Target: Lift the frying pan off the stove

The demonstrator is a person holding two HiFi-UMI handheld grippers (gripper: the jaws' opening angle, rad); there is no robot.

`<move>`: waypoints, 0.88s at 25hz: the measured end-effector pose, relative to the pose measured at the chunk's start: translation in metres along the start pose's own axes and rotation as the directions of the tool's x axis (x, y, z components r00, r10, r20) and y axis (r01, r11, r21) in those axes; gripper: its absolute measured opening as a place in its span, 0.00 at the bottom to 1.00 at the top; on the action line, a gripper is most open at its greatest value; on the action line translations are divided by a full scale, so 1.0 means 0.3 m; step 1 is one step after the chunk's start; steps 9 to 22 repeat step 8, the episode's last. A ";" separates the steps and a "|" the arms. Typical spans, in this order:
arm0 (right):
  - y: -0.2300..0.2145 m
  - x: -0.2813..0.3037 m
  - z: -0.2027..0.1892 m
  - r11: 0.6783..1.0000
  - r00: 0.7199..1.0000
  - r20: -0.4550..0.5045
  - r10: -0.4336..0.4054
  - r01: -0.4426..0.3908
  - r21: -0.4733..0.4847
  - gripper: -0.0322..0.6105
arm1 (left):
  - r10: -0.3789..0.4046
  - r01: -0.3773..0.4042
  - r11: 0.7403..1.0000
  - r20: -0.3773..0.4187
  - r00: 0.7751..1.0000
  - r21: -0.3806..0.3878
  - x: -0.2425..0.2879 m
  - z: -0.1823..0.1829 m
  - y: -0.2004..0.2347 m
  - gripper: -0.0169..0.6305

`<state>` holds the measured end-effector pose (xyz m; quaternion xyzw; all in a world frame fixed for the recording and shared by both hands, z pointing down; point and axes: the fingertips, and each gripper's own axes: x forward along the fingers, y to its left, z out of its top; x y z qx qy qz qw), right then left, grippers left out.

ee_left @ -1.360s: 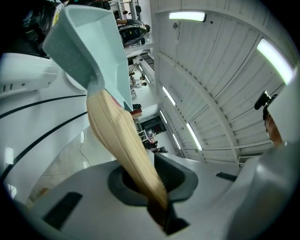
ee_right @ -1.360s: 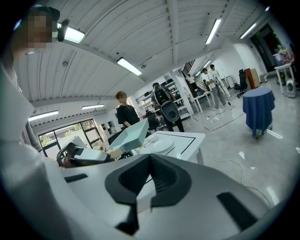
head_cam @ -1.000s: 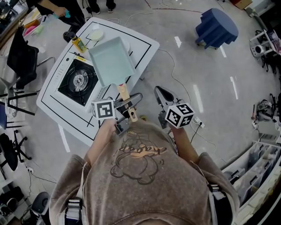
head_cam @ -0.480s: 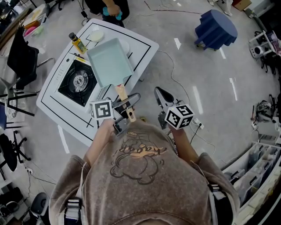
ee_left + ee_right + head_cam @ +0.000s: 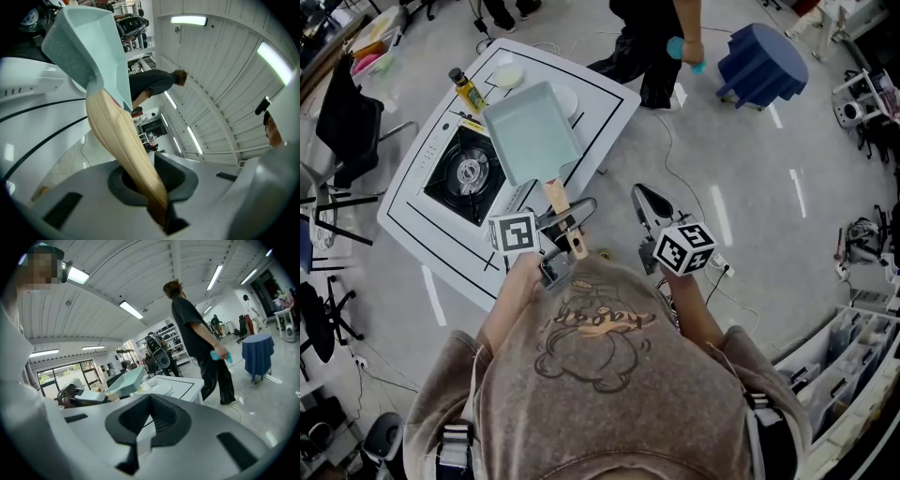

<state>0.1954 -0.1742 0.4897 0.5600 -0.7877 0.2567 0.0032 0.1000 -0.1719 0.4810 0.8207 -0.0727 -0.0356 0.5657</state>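
Note:
The frying pan (image 5: pixel 532 131) is a pale teal rectangular pan with a wooden handle (image 5: pixel 561 214). It hangs in the air over the white table (image 5: pixel 614 94), just right of the black gas stove (image 5: pixel 469 173). My left gripper (image 5: pixel 578 212) is shut on the end of the handle. In the left gripper view the handle (image 5: pixel 123 145) runs up from between the jaws of my left gripper (image 5: pixel 158 185) to the pan (image 5: pixel 89 47). My right gripper (image 5: pixel 642 197) hovers over the floor to the right of the table, shut and holding nothing. The right gripper view shows the right gripper (image 5: pixel 146 425) with the pan (image 5: pixel 125 381) far off.
An oil bottle (image 5: pixel 469 91) and a white dish (image 5: pixel 506 73) sit on the table's far side. A person (image 5: pixel 654 42) walks past behind the table. A blue-covered stool (image 5: pixel 762 58) stands at the back right, and a black chair (image 5: pixel 347 117) at the left.
The person behind the table has walked from its far left corner across to the right. The pan and both grippers have stayed where they were.

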 end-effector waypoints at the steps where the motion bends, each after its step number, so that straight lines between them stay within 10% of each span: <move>1: -0.003 -0.001 0.000 1.000 1.000 0.000 -0.001 0.001 0.000 0.05 | -0.001 0.001 1.000 0.002 1.000 -0.002 -0.001 0.001 0.000 0.10; 22: -0.010 -0.001 -0.002 1.000 1.000 -0.002 -0.008 0.008 0.003 0.05 | 0.002 -0.002 1.000 0.006 1.000 -0.011 -0.009 0.006 0.006 0.10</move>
